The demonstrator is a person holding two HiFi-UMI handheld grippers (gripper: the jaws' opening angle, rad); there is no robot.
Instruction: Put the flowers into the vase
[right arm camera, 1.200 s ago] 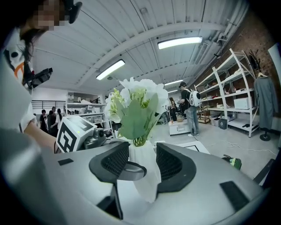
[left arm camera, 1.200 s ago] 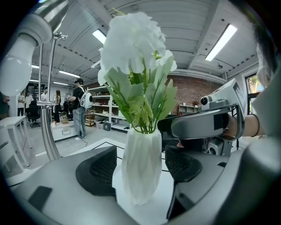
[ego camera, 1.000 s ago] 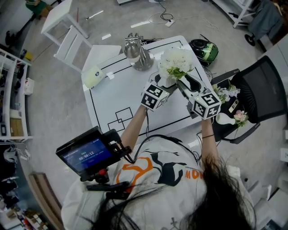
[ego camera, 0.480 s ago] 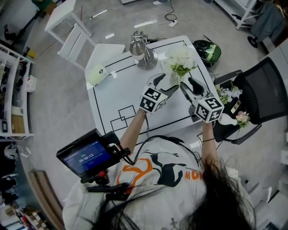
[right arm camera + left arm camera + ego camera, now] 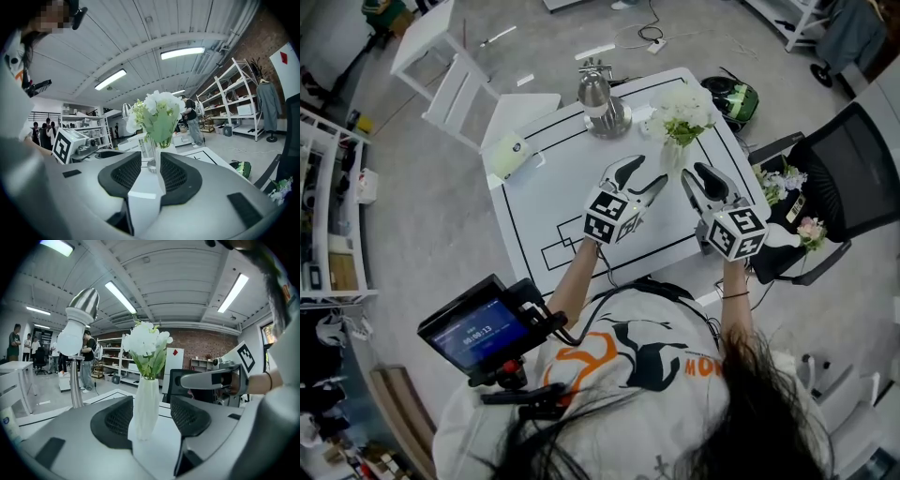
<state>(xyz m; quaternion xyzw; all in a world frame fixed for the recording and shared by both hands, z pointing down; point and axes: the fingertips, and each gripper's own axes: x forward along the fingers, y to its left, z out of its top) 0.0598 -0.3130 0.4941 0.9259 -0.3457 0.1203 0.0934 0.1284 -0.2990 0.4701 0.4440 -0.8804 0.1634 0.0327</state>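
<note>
A white vase (image 5: 672, 155) with white flowers (image 5: 684, 108) and green leaves stands upright near the table's far right corner. My left gripper (image 5: 643, 174) sits just short of it on the left, and my right gripper (image 5: 697, 174) just short of it on the right. Both have just been closing part way, and neither holds anything. In the left gripper view the vase (image 5: 144, 404) rises in the gap ahead of the gripper (image 5: 150, 414), its pads not pressing on it. In the right gripper view the vase (image 5: 157, 157) and flowers (image 5: 158, 112) stand beyond the gripper (image 5: 151, 172).
A silver metal stand (image 5: 598, 98) stands at the table's (image 5: 553, 202) far edge, and a pale yellow-white object (image 5: 508, 155) lies at its left corner. A black chair (image 5: 844, 178) on the right holds more flowers (image 5: 778, 183). A white chair (image 5: 455, 70) and a green-black device (image 5: 733, 98) are on the floor.
Both grippers have drawn back from the vase toward the person, and their jaws stand narrower. The vase with the flowers stays upright on the table.
</note>
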